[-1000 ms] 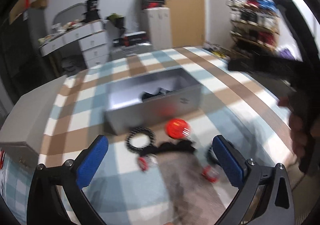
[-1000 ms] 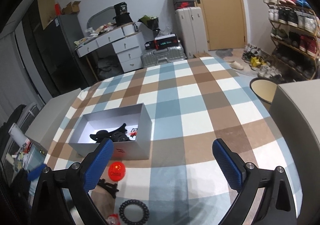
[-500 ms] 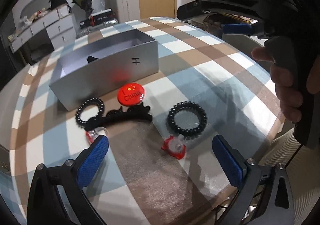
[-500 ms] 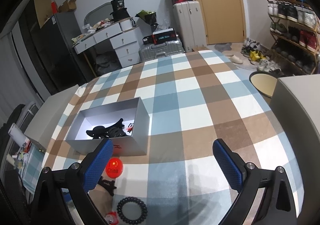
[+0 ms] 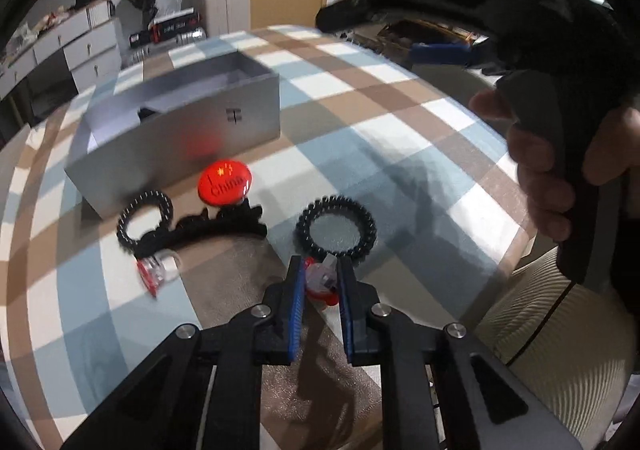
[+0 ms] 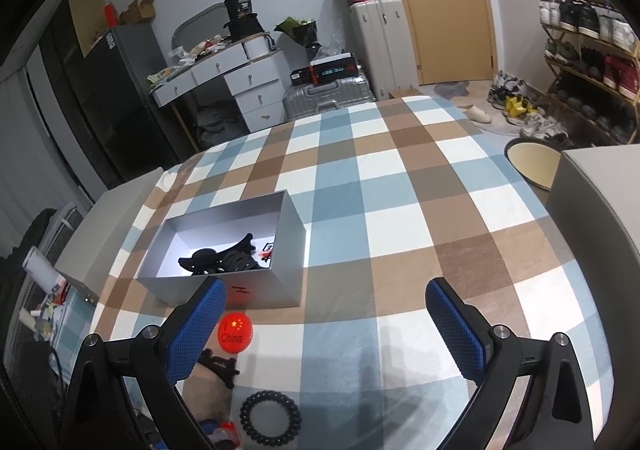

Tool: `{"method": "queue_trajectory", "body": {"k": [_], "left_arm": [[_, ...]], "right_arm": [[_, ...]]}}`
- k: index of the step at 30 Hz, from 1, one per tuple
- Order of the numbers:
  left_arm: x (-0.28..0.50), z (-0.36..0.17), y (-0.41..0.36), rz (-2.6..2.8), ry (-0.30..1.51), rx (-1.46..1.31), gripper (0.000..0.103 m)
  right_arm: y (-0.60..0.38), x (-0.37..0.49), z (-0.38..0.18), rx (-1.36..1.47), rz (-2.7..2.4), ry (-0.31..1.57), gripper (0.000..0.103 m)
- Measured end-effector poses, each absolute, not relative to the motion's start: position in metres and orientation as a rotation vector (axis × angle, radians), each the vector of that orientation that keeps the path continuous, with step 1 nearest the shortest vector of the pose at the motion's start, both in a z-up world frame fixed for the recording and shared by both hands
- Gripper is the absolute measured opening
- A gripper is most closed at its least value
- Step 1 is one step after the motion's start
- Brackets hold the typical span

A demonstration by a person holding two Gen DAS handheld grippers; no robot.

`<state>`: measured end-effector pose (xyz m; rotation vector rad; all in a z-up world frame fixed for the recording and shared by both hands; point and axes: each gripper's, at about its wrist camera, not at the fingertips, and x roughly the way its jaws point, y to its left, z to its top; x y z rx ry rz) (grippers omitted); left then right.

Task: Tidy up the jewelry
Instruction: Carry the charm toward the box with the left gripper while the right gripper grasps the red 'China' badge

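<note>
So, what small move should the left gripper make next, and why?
Probably lift straight up, then carry toward the silver box. The left gripper looks shut on the small red-and-clear piece, which sits low against the checked cloth, beside the black spiral hair tie. The right gripper hangs open, away.

Small red-and-clear trinket (image 5: 320,280) partly covered between blue-padded fingers of left gripper (image 5: 319,282); exact form not discernible. Second red-and-clear trinket (image 5: 154,270) smeared by motion blur, detail unreadable. Black toothed hair claw (image 6: 218,366) partly hidden behind blue pad of right gripper (image 6: 326,330) in right wrist view. Black hair accessories (image 6: 224,260) heaped inside open grey rectangular box (image 6: 296,234), individual pieces not separable; small red item (image 6: 267,250) beside them too small to identify. Black spiral hair tie (image 6: 270,418) close to lower frame edge. Printed mark (image 5: 233,115) on box front blurred, illegible.
</note>
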<state>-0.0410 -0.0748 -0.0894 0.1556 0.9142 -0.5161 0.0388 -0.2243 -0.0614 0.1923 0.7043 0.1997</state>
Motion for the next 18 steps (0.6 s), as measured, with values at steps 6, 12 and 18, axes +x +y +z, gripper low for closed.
{"method": "queue_trajectory", "body": {"k": [6,12,18], "left_arm": [[-0.040,-0.065,-0.050,-0.469,0.847,0.088,0.011],[-0.030,-0.039,-0.012,-0.365,0.777,-0.029,0.011],[-0.027,-0.024,0.018,-0.252,0.711,-0.073,0.011]], "right_arm": [[-0.225,0.041,-0.064,0.220,0.238,0.726,0.101],[-0.218,0.042,-0.067,0.201,0.258,0.746,0.101],[-0.195,0.043,-0.078,0.115,0.308,0.806,0.100]]}}
